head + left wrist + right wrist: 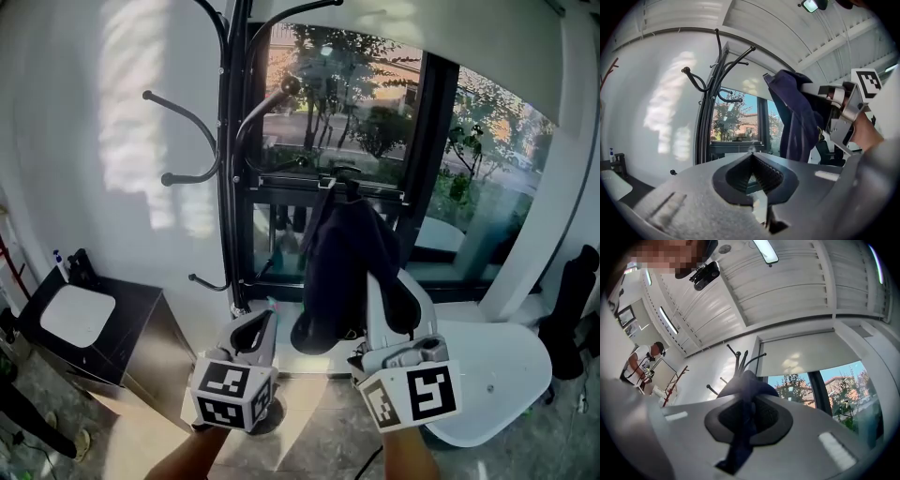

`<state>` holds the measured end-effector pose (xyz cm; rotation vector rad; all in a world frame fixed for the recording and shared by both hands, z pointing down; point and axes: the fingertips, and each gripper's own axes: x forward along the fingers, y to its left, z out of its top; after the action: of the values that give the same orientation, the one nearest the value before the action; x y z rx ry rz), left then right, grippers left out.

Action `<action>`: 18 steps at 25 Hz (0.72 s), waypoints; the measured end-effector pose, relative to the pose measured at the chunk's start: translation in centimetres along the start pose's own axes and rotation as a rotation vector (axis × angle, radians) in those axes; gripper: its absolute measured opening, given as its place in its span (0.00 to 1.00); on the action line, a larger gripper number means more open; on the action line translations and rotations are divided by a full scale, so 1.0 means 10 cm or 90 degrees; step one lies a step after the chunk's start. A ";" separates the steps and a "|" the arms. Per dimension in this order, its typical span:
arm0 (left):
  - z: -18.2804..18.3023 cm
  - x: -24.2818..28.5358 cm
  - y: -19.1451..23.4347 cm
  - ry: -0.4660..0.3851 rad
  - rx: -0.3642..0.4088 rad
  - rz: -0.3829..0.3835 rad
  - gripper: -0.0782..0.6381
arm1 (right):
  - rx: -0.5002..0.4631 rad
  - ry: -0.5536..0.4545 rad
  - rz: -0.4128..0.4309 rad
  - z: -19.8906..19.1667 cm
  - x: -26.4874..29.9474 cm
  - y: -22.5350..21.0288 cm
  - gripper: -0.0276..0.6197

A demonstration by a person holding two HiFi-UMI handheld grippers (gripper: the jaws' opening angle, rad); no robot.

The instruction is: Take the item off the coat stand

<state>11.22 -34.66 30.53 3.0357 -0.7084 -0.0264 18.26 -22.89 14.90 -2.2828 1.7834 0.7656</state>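
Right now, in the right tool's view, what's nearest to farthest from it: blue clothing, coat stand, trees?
1. The blue clothing, pinched in the right tool.
2. The coat stand, behind it, left of the window.
3. The trees, outside the window, to the right.

Right hand-held gripper (748, 414) clamped on dark blue garment (746, 382); black coat stand (738, 358) behind, window (839, 390) right.

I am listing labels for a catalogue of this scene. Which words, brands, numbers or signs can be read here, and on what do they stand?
None can be read. The cube on the left tool and the cube on the right tool, which grips the dark garment, carry only black-and-white square patterns, no letters.
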 end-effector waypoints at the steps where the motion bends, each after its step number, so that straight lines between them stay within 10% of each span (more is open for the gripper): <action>1: -0.01 0.01 -0.02 0.001 -0.001 -0.002 0.11 | 0.000 0.012 -0.003 -0.10 -0.02 0.01 0.07; 18: -0.25 0.04 -0.09 0.020 0.003 0.016 0.11 | 0.096 0.206 -0.027 -1.65 -0.39 0.19 0.08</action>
<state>12.02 -33.94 32.97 3.0239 -0.7450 0.0224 20.81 -26.84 31.28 -2.4411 1.8367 0.2534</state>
